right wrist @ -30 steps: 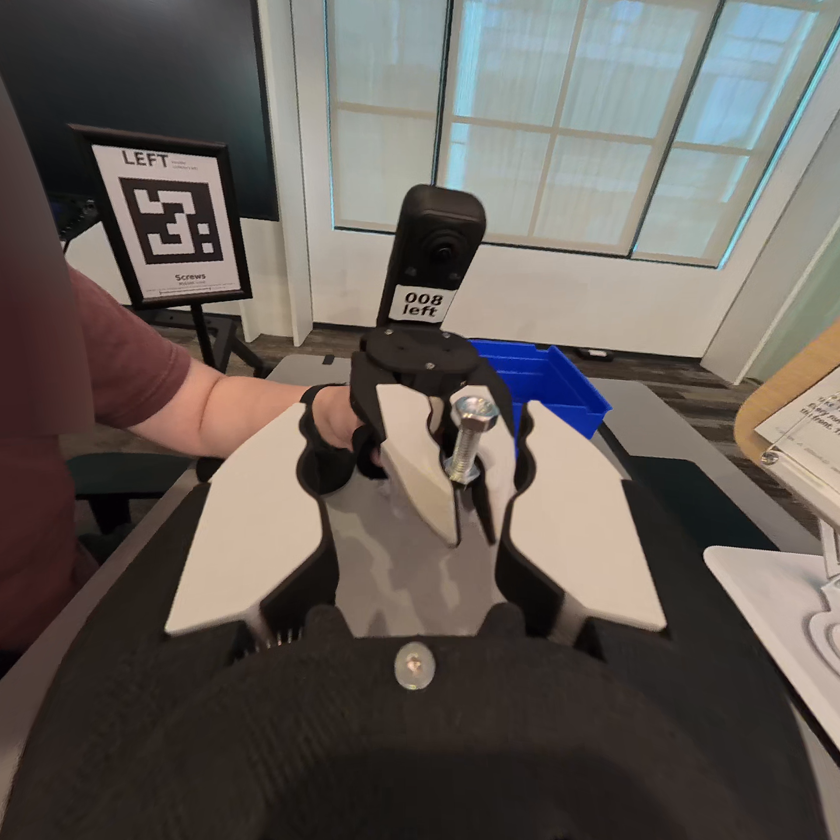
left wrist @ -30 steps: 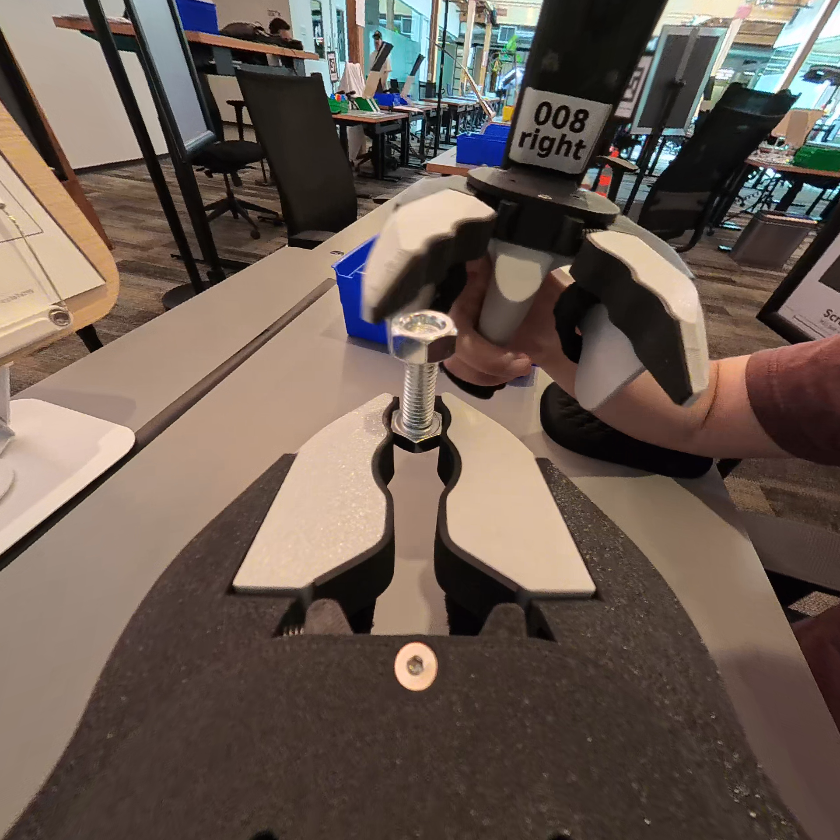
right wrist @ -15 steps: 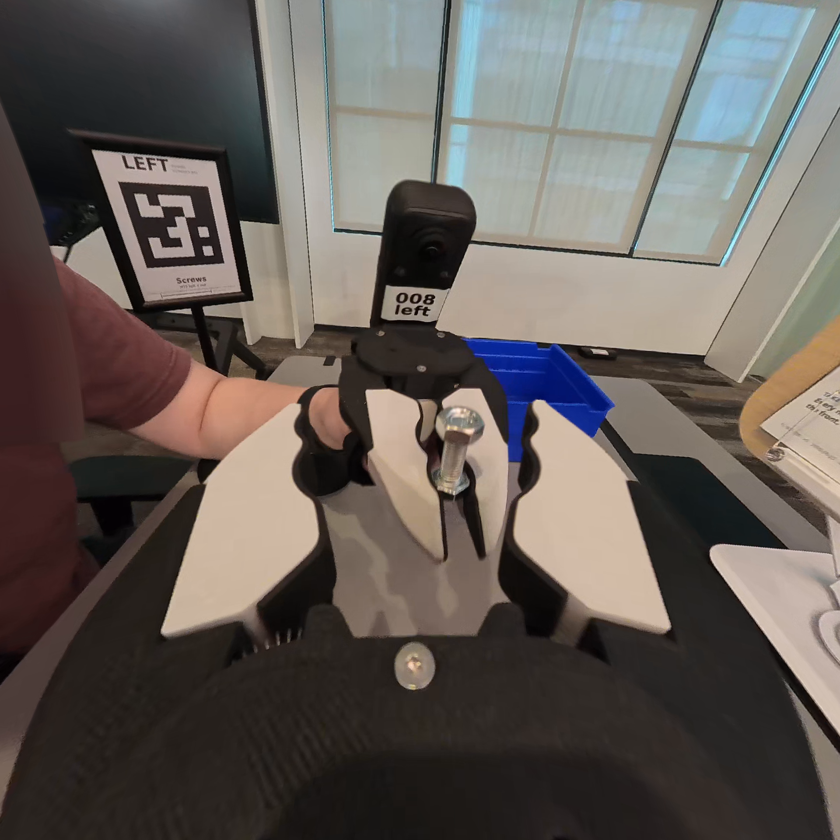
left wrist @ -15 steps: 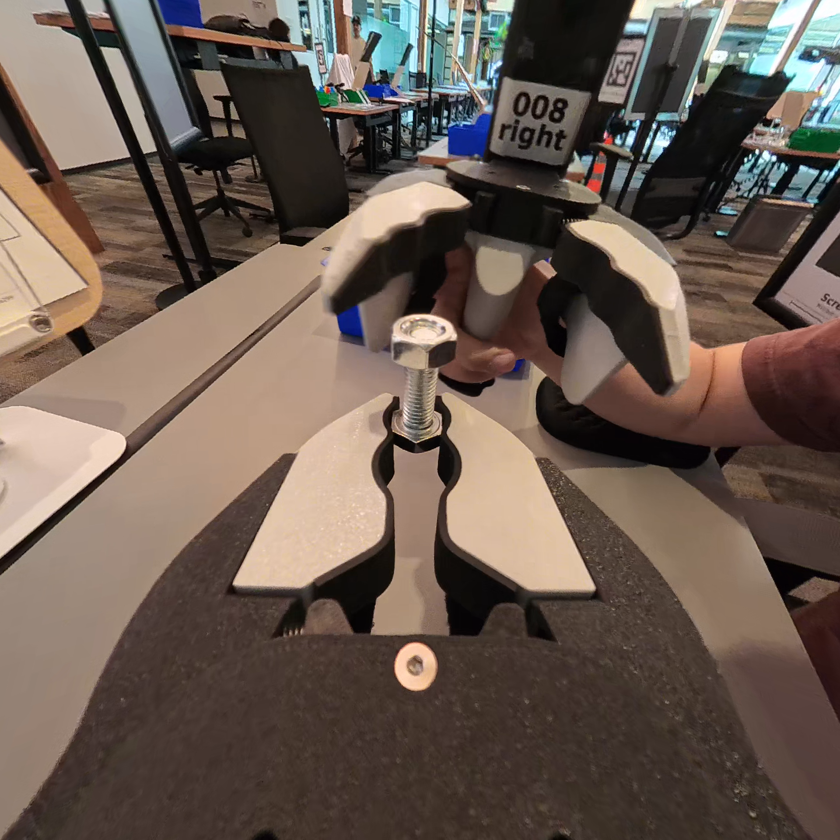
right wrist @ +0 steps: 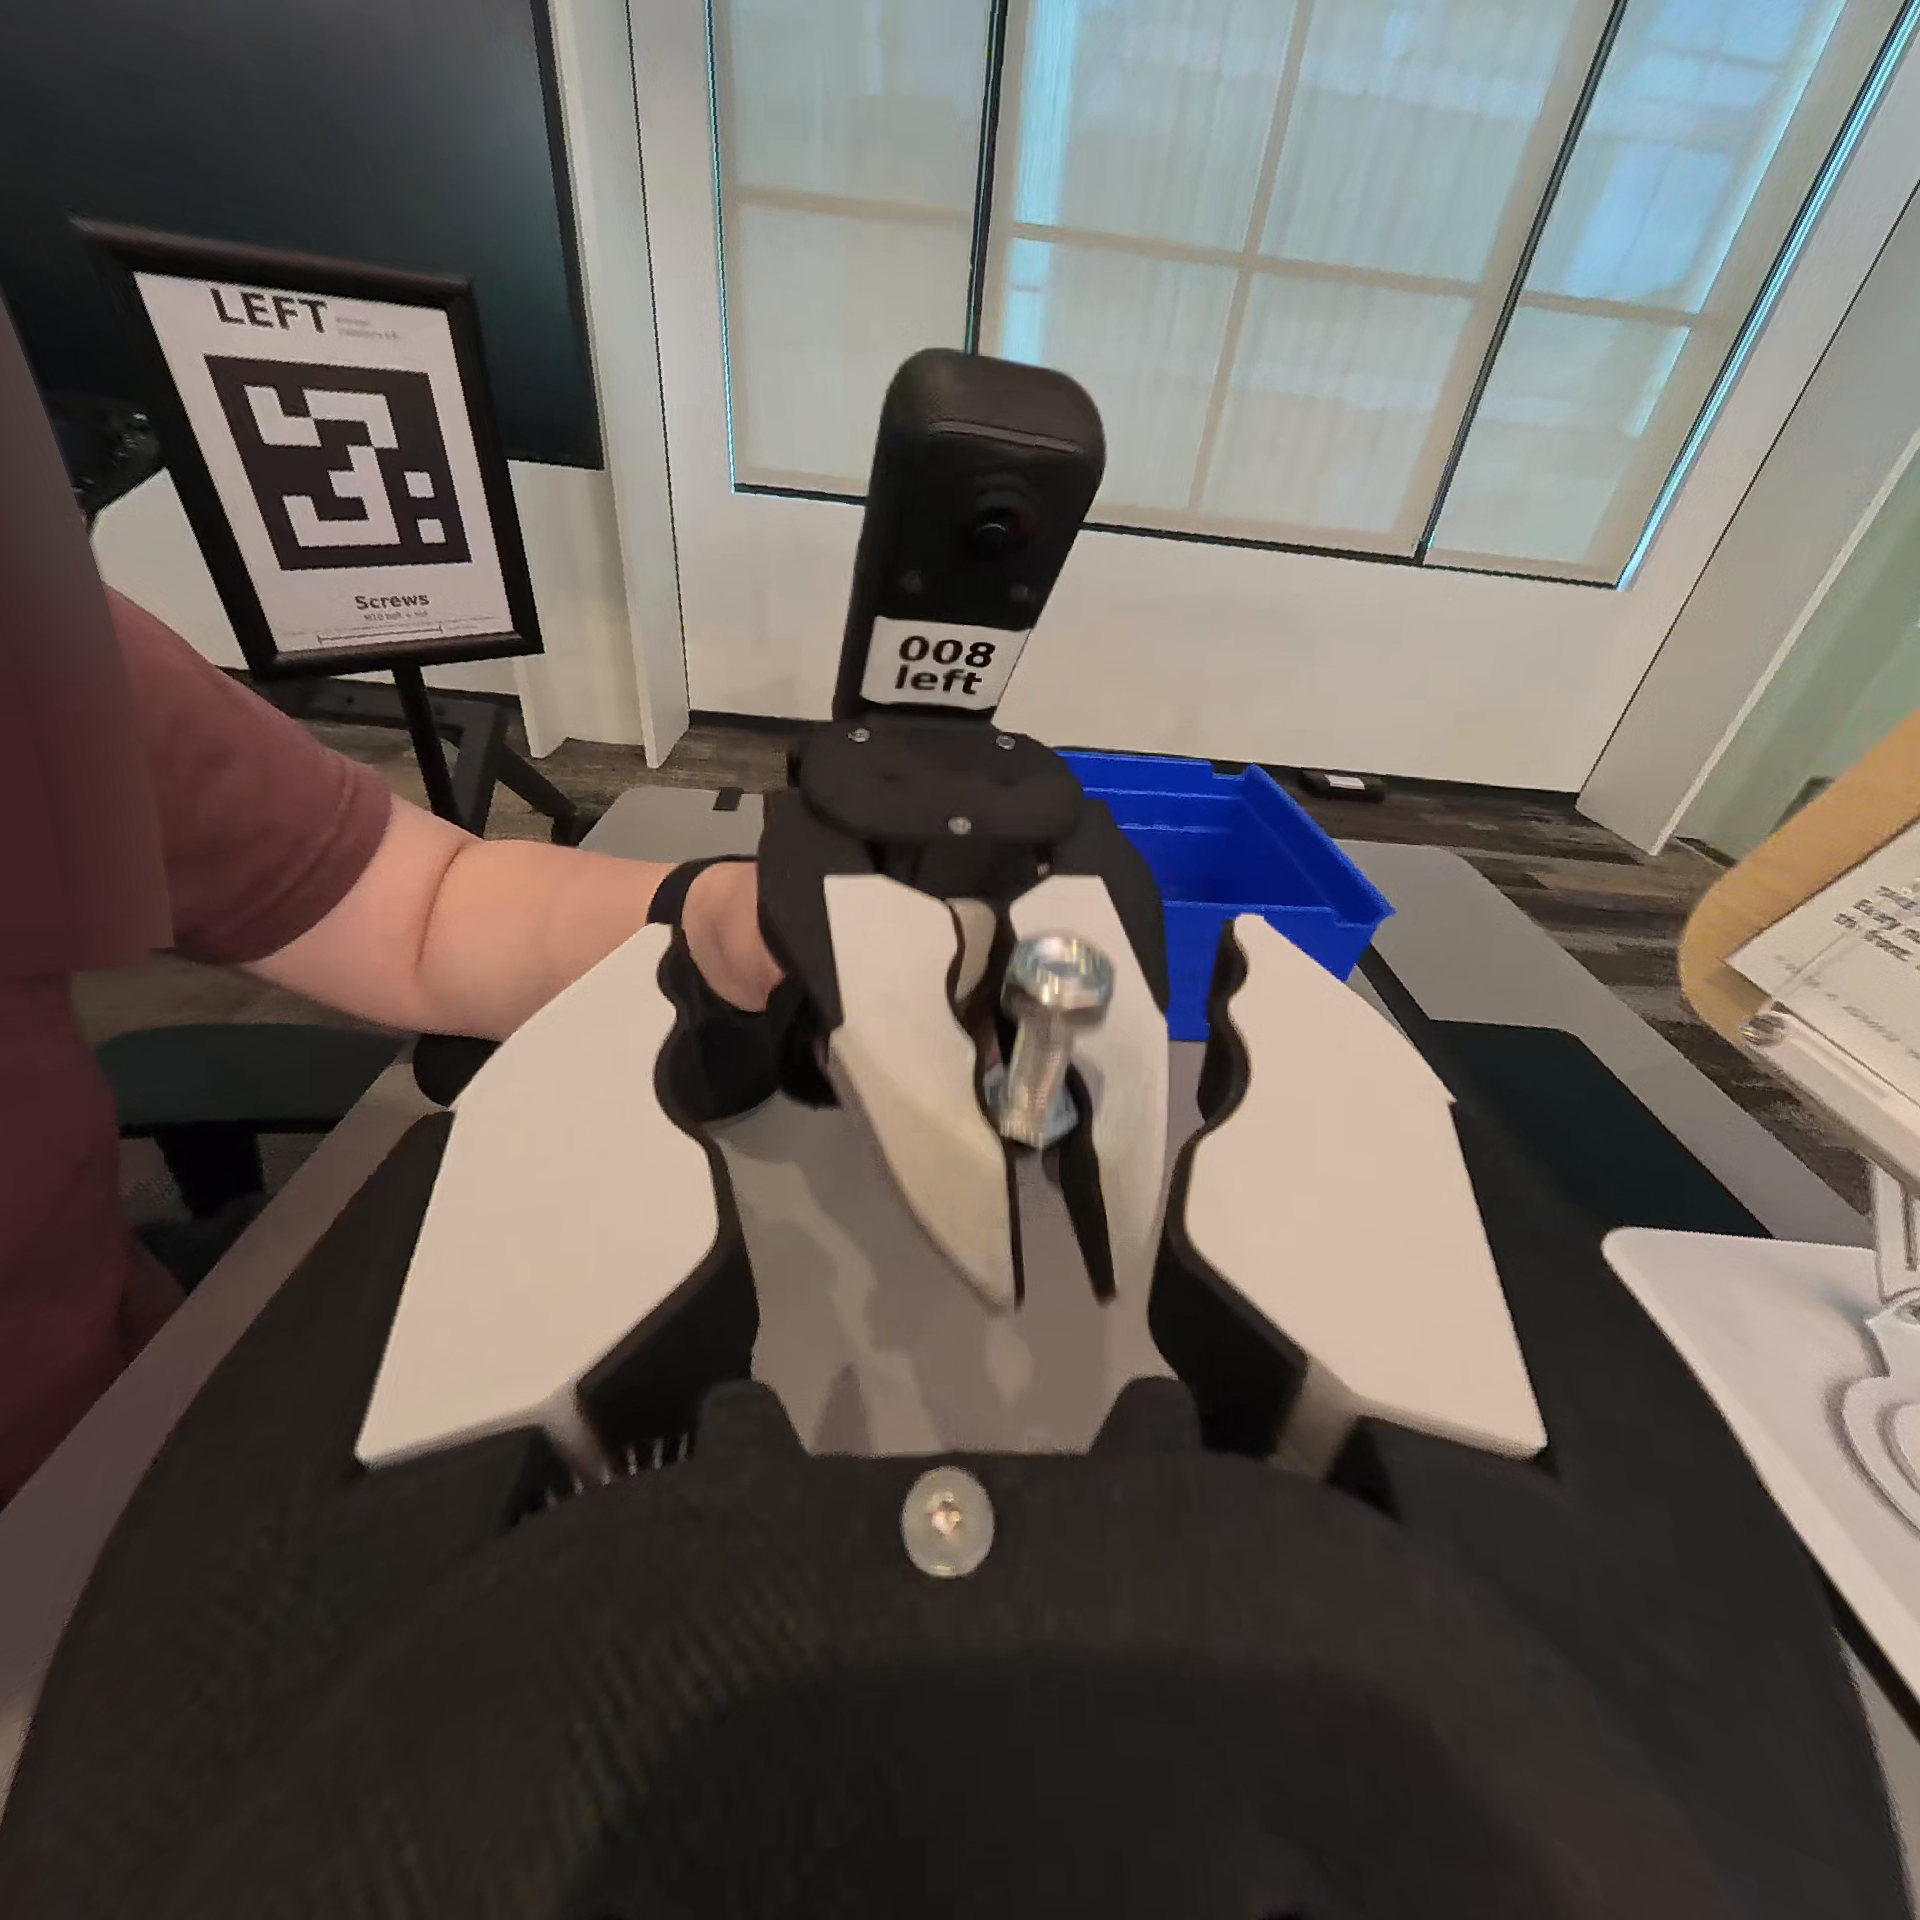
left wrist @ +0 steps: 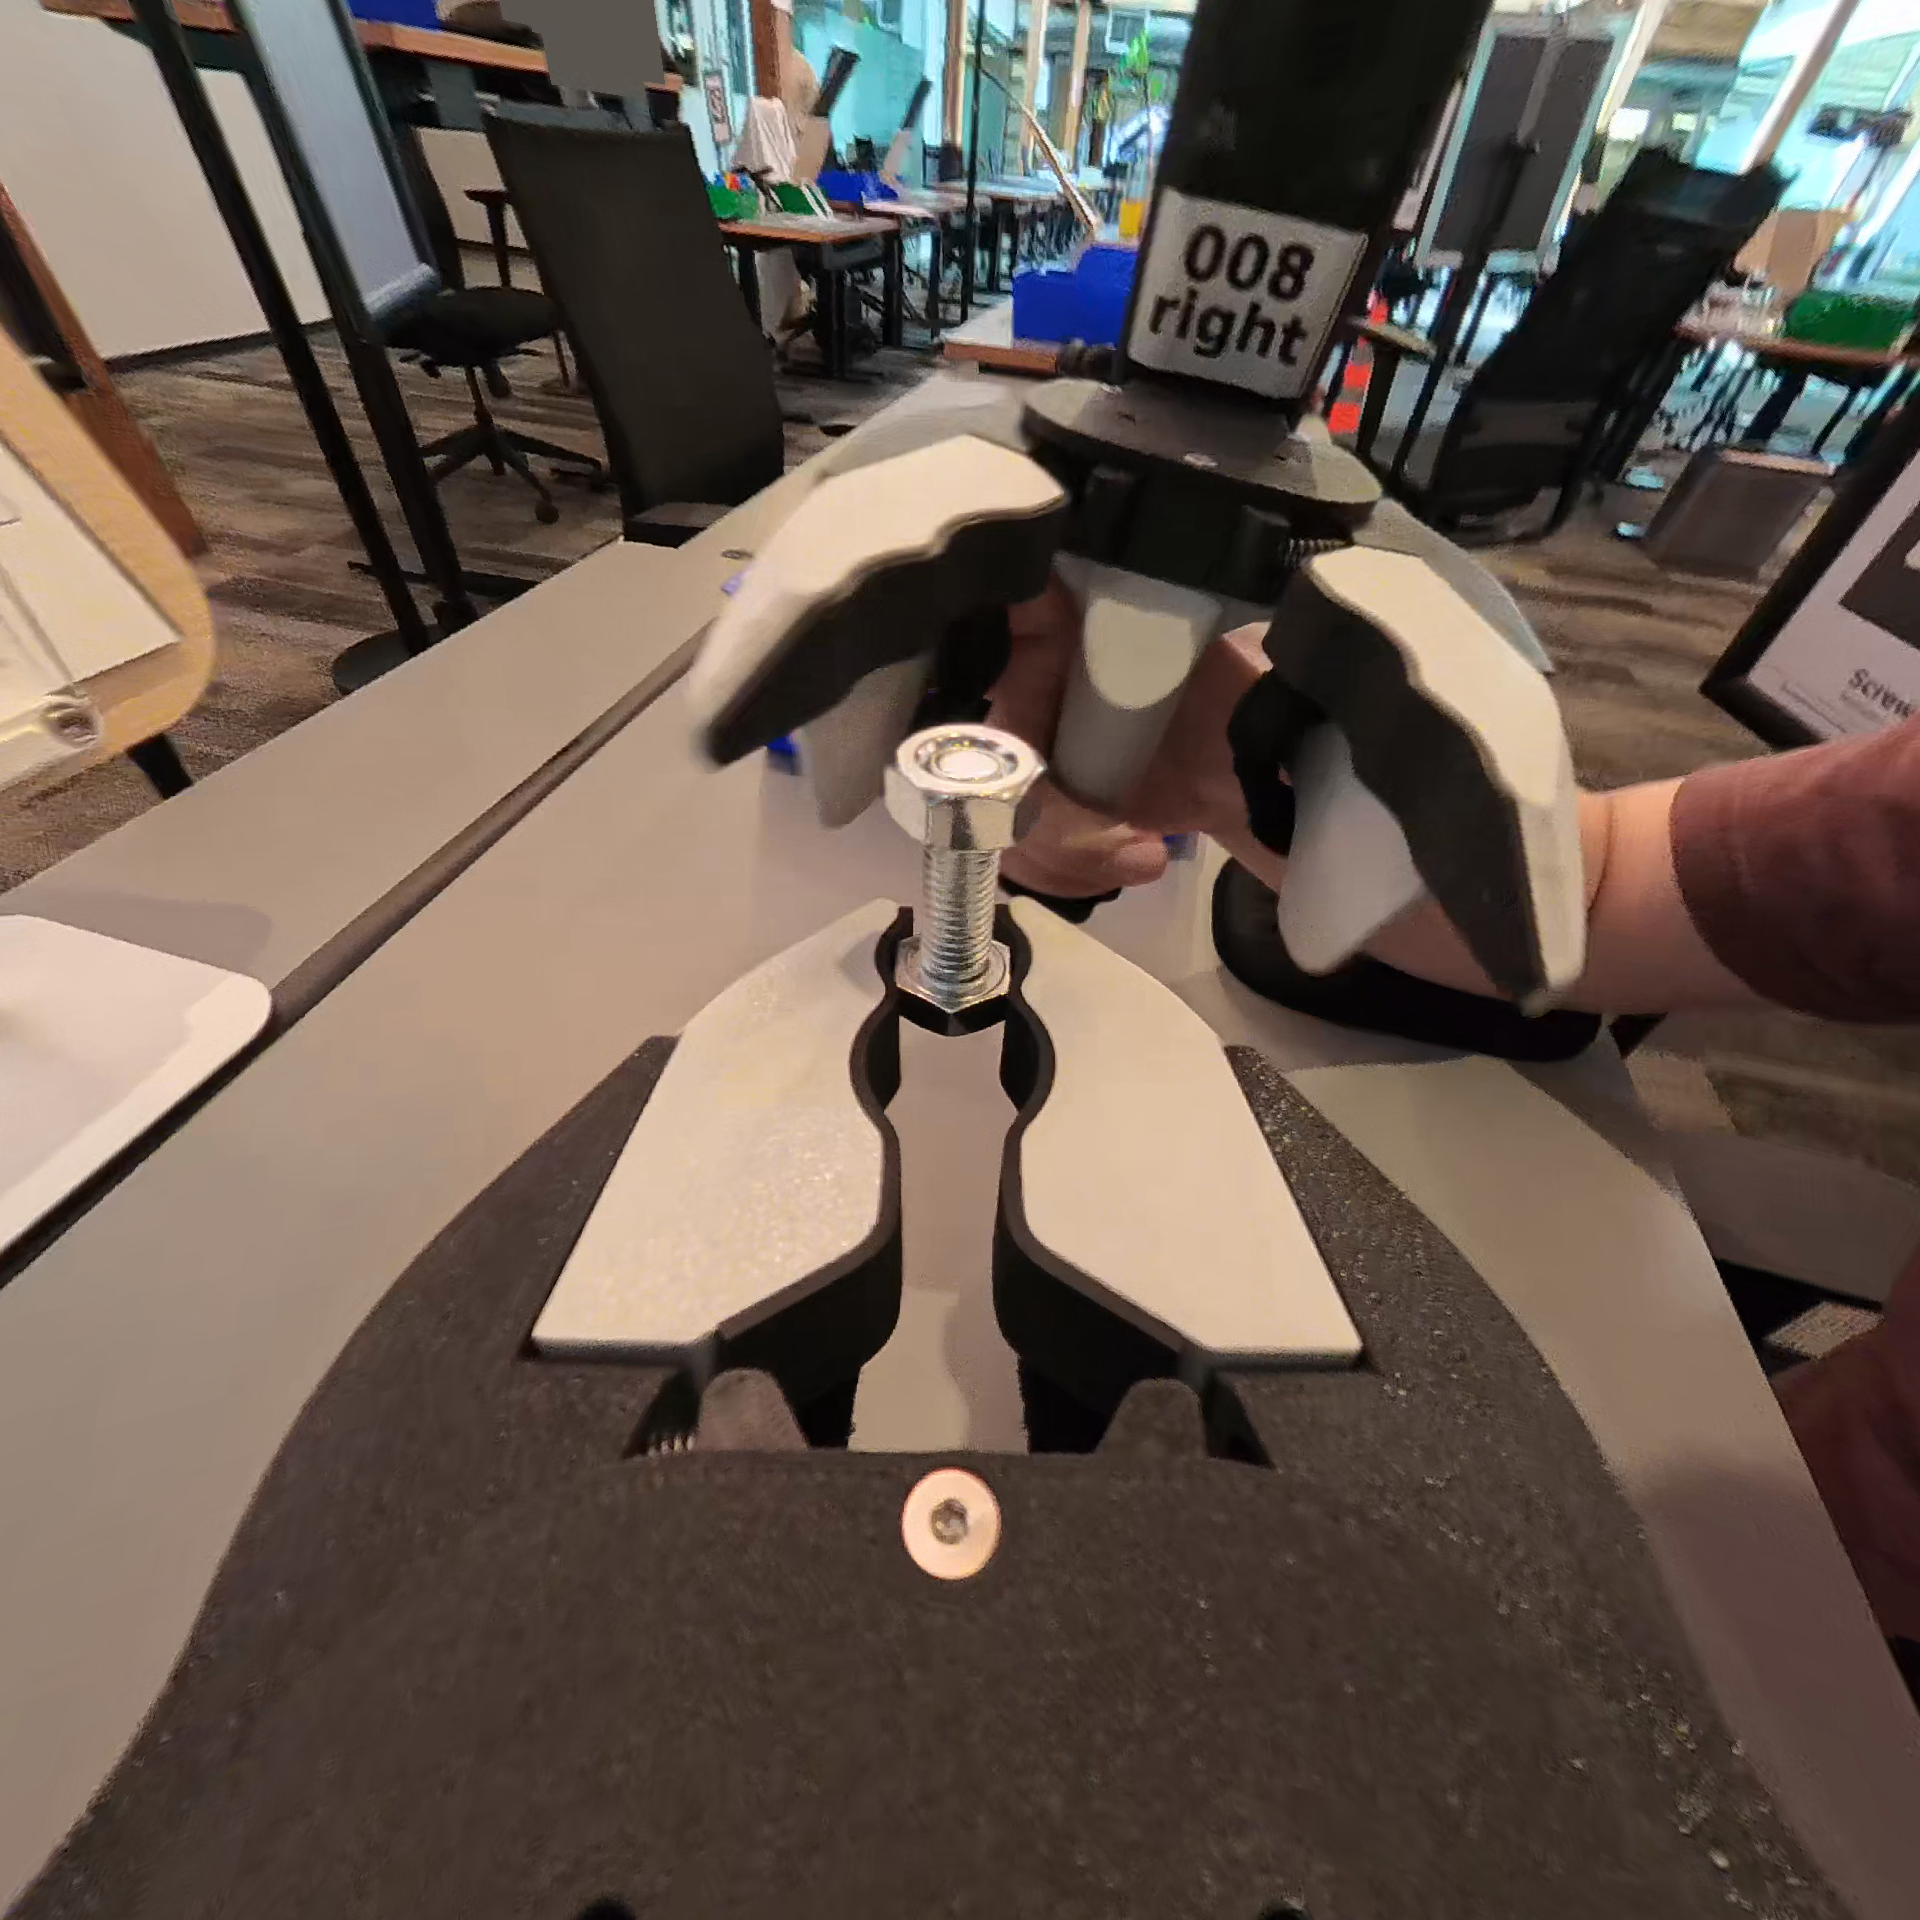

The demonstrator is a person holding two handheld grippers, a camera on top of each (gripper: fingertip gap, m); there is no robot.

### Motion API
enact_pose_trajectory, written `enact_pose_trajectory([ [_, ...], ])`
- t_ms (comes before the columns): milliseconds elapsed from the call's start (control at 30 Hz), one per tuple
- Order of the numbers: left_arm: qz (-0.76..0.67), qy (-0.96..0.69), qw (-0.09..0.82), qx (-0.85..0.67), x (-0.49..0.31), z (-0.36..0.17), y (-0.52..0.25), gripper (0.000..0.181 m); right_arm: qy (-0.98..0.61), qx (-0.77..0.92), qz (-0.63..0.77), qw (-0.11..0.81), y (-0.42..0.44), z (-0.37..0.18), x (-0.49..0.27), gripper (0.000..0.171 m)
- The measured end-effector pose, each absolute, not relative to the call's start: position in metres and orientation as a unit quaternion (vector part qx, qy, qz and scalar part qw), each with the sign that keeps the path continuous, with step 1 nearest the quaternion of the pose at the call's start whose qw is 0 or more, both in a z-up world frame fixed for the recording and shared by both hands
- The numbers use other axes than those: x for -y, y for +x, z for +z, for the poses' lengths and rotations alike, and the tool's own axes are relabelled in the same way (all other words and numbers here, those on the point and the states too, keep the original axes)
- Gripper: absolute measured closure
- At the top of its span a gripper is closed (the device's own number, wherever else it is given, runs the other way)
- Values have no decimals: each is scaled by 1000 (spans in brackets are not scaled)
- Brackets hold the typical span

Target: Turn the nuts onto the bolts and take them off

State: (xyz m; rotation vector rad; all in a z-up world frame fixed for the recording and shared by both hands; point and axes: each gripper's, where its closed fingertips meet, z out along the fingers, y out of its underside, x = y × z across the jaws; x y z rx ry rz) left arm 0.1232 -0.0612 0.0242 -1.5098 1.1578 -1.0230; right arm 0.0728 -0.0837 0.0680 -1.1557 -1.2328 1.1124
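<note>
Grey table [left wrist: 540, 935] spans an office of desks and chairs. Left gripper [left wrist: 951, 997] clamps the nut [left wrist: 951, 982] near the table's edge; the bolt [left wrist: 961, 831] stands upright in it. Right gripper [right wrist: 961, 1049] is spread wide, just beyond the bolt head. Right wrist view alone shows the blue bin [right wrist: 1236, 862] (behind, by the windows).

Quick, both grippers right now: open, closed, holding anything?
Left gripper: closed on the nut, with the bolt standing head-up in it.
Right gripper: open, empty, jaws spread on either side of the bolt.
</note>
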Motion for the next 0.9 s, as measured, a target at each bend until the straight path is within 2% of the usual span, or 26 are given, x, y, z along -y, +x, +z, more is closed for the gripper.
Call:
enact_pose_trajectory([
  [167,-403,-621,473,-479,62,18,129,167,-478,544,465,510,64,61,97,73],
  [300,-417,-631,482,-443,47,26,112,167,-487,537,459,514,81,67,87,86],
  [400,-423,-623,475,-456,54,27,116,167,-491,514,464,529,76,70,82,75],
  [600,-420,-623,469,-464,59,22,126,167,-482,542,453,517,62,61,95,69],
  [667,-429,-629,476,-440,50,26,117,167,-488,543,452,513,74,63,89,78],
  [700,-436,-630,477,-430,47,28,112,167,-486,541,463,507,80,66,89,92],
  [900,-442,-618,463,-457,61,28,121,167,-489,521,471,517,71,67,87,76],
])
